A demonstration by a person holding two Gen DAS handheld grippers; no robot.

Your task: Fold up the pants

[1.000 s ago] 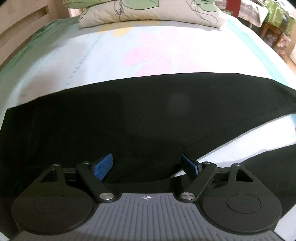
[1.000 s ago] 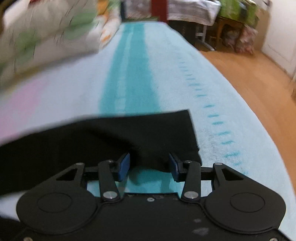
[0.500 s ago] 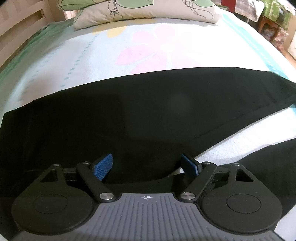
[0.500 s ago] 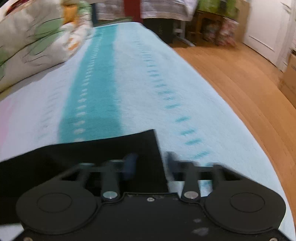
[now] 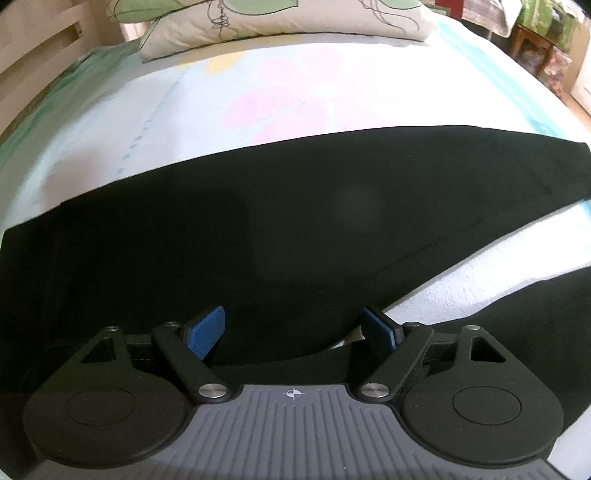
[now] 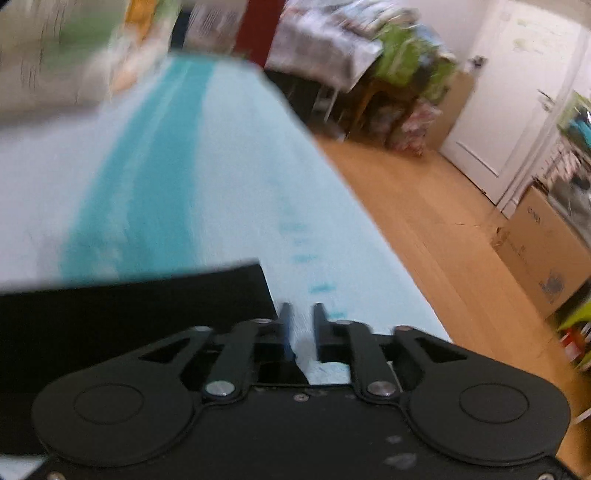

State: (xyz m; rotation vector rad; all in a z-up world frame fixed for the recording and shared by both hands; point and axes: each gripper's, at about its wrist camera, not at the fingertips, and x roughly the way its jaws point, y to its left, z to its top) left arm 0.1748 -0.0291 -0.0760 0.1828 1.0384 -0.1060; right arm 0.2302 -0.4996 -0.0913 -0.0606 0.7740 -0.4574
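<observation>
The black pants [image 5: 280, 229] are spread flat on the bed [image 5: 332, 92], ahead of the wide-apart left gripper [image 5: 293, 326]. The right gripper [image 6: 300, 325], jaws just reopened to a narrow empty gap, is parked just right of the hem [image 6: 255, 284]. Soft, floppy fabric; it's probably best pinched at that hem corner.

Bedspread [image 5: 295, 85] lies open beyond the pants [image 5: 258, 229]; pillow [image 5: 280, 18] blocks the head.

You are in a home bedroom: a bed with a pale flowered sheet [image 5: 258, 92], a leaf-printed pillow [image 5: 280, 18] at the top, a wooden floor [image 6: 424, 229] at right.
</observation>
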